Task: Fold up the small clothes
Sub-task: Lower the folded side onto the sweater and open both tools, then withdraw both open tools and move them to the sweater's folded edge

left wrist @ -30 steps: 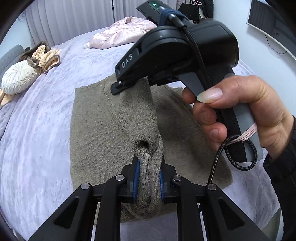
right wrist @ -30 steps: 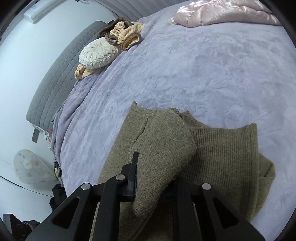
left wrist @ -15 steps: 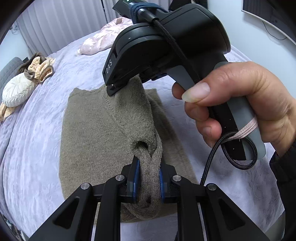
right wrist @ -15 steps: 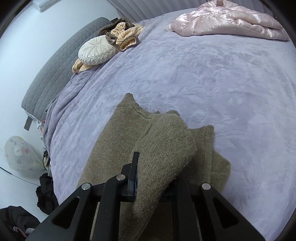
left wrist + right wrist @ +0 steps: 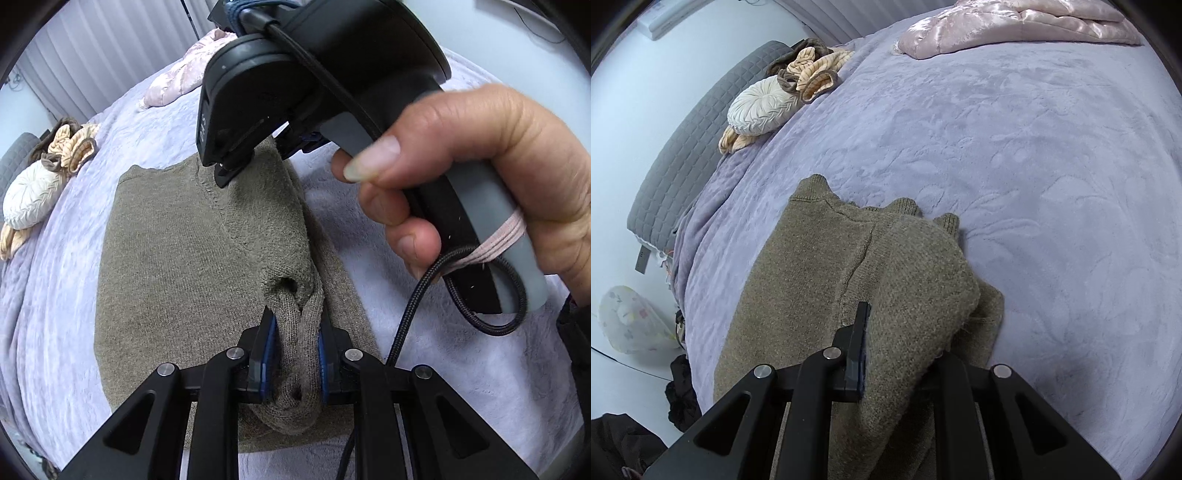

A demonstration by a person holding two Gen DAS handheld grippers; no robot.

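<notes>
An olive-brown knit sweater [image 5: 177, 258] lies on the lilac bedspread [image 5: 62, 258]. My left gripper [image 5: 295, 343] is shut on a bunched fold of the sweater at its near edge. My right gripper [image 5: 255, 162], held by a hand, is shut on the same fold further away and holds it above the flat part. In the right wrist view the sweater [image 5: 812, 280] drapes over my right gripper [image 5: 901, 354] and hides its right finger. The raised fold hangs over the sweater's right side.
A white round cushion [image 5: 761, 109] and striped beige clothes [image 5: 812, 72] lie by the grey headboard [image 5: 687, 147]. A pink satin quilt [image 5: 1015, 26] lies at the far side of the bed. The bed edge drops off at the left, with dark items on the floor [image 5: 679, 398].
Both grippers have carried the held fold leftward across the sweater. The exposed right part of the sweater has shrunk as the fold covers it.
</notes>
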